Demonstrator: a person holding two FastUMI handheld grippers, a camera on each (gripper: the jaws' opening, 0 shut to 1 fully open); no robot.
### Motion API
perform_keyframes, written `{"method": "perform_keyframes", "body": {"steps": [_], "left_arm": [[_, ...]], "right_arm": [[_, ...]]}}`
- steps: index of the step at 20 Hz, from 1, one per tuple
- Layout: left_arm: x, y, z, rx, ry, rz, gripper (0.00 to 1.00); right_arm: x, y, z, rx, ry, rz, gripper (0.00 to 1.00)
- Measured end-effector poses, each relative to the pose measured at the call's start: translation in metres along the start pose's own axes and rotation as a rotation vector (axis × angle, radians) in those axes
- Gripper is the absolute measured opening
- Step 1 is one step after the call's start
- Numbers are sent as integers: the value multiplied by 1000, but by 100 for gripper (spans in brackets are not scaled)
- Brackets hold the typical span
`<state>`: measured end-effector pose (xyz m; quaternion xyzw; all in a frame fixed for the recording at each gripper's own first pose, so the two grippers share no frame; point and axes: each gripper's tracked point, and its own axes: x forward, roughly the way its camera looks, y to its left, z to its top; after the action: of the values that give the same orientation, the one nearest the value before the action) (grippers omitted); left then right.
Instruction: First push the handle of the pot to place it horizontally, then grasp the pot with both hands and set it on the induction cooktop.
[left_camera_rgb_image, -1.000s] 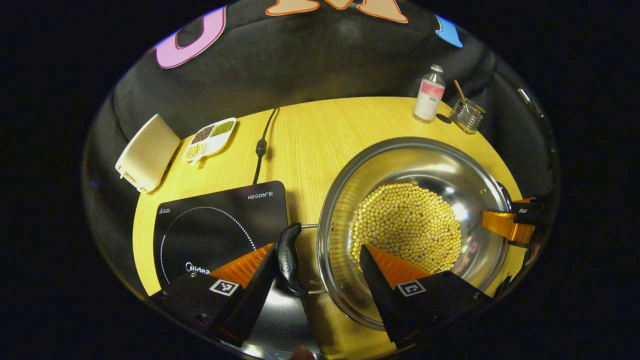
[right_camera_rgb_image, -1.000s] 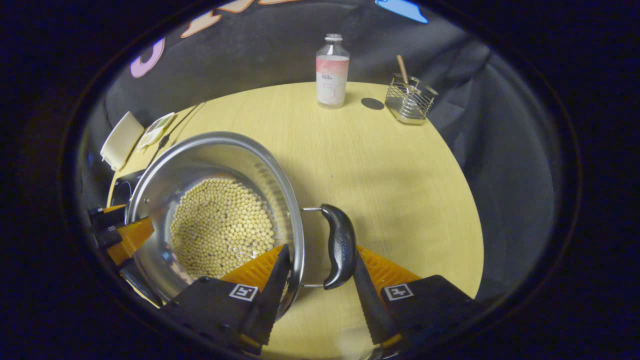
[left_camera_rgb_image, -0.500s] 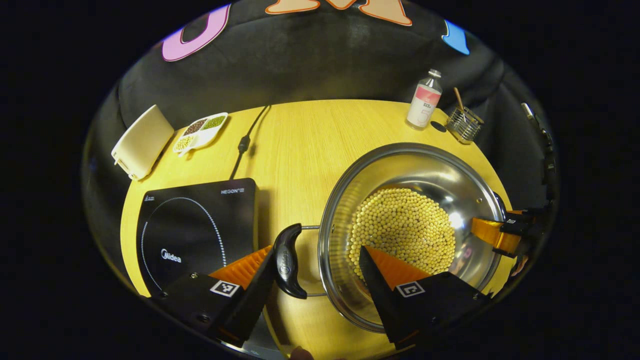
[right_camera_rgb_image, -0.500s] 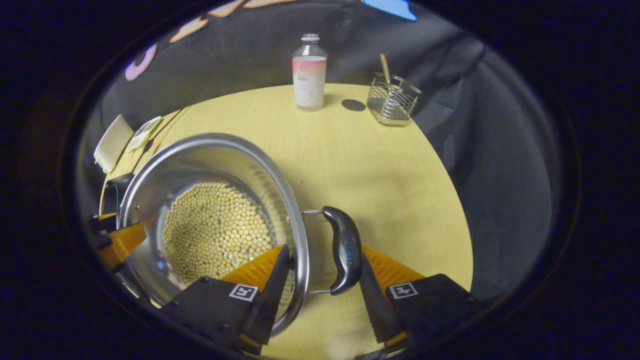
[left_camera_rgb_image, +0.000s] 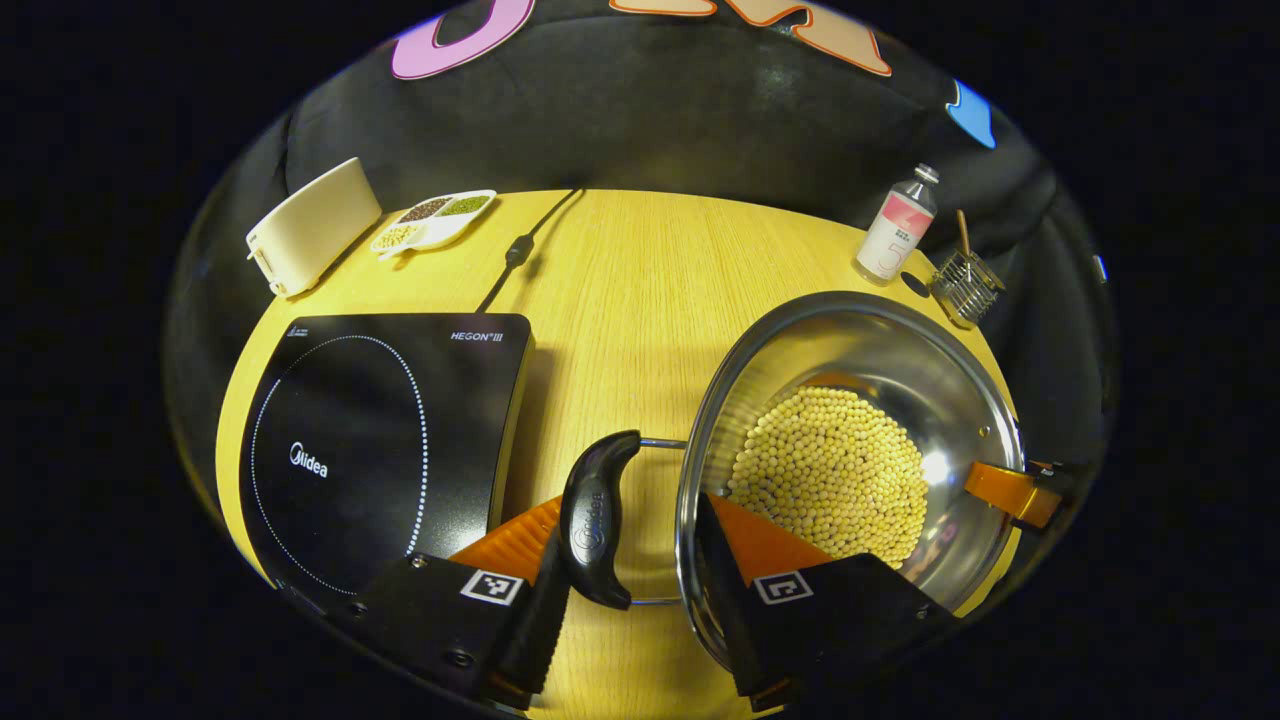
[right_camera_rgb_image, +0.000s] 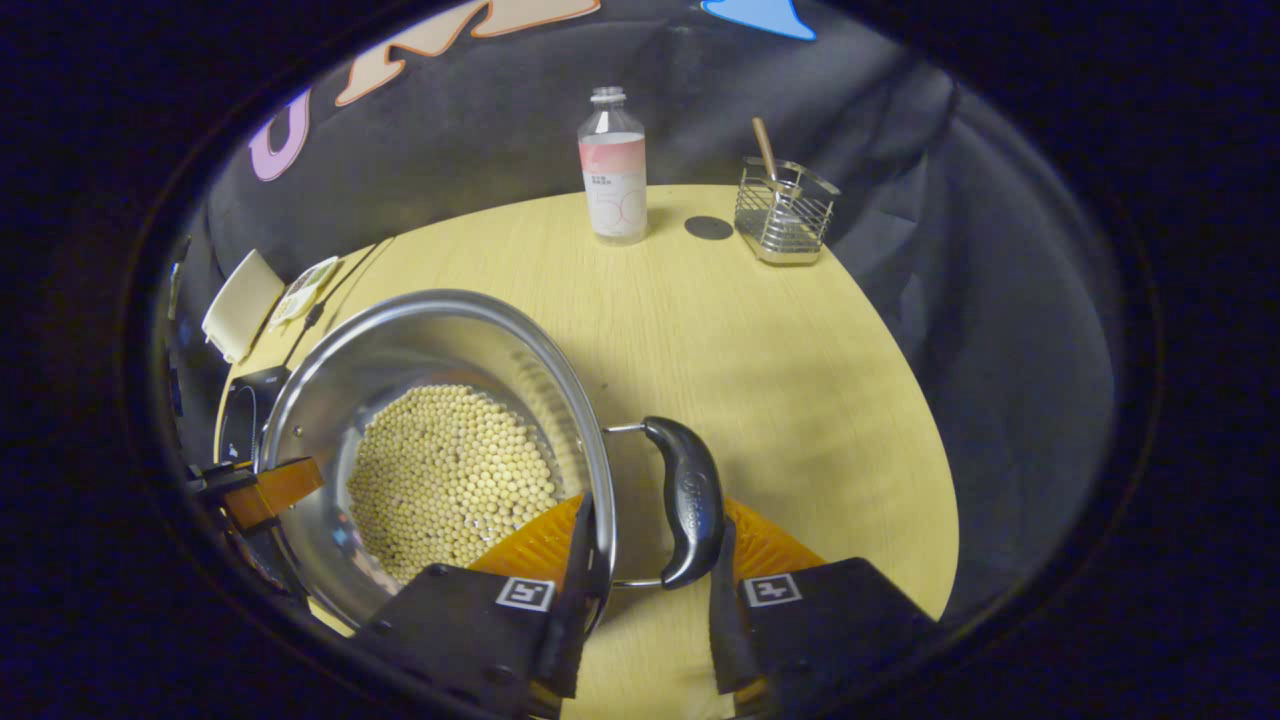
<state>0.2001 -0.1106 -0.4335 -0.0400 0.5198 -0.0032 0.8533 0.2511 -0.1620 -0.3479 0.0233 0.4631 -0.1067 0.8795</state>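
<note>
Our left gripper and right gripper each pinch a handle and the rim of the pot of beans. Left of our left gripper lies the cooktop, marked "Midea" and "HEGON III".

The induction cooktop is mostly hidden behind the pot. The small dish holds grains too small to identify.
</note>
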Motion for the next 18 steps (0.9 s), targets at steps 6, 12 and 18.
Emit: {"method": "perform_keyframes", "body": {"steps": [6, 12, 18], "left_arm": [[-16, -2, -2, -57, -32, -5, 63], [-52, 5, 13, -18, -112, 12, 62], [-90, 42, 20, -21, -160, 54, 64]], "right_arm": [[-1, -1, 7, -2, -26, 32, 43], [-8, -4, 13, 30, -66, 77, 43], [-9, 10, 8, 31, -95, 133, 43]]}}
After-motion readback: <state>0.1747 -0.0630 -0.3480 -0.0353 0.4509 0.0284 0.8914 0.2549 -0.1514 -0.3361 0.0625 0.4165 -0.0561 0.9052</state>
